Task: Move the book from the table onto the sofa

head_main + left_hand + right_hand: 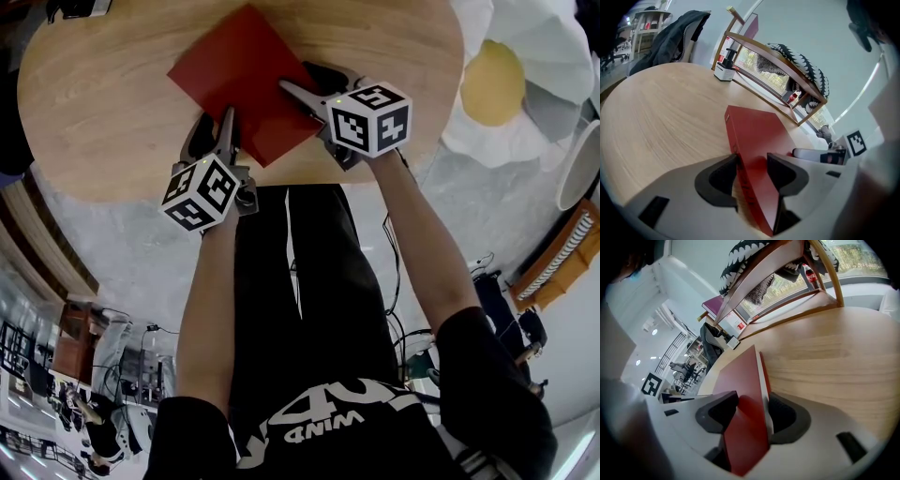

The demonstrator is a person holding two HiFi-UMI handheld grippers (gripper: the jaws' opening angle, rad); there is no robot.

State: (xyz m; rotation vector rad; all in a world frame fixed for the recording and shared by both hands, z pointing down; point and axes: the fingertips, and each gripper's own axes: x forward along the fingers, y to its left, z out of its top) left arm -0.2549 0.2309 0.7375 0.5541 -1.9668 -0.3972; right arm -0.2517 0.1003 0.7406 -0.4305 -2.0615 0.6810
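A round wooden table (112, 122) stands on a grey floor, with the person standing at its near edge.

Head view: the red book (248, 80) lies on the table towards that near edge, one corner pointing at the person. The left gripper (214, 131) sits at the book's near left edge and the right gripper (314, 89) at its near right edge. No sofa can be picked out here.

Left gripper view: the left gripper (752, 176) has its jaws on either side of the book (759, 136) at the spine edge, and the pads look pressed to both covers. The table (665, 108) runs off behind.

Right gripper view: the right gripper (750, 416) is clamped on the book (740, 380), one pad on each cover, with the page edge showing between them above the table (825, 348).

The book looks like a thin, stiff hardback, light, with smooth covers that may slide. Held at two edges near one corner, the far end could sag or swing, so a firm, even squeeze seems wise.
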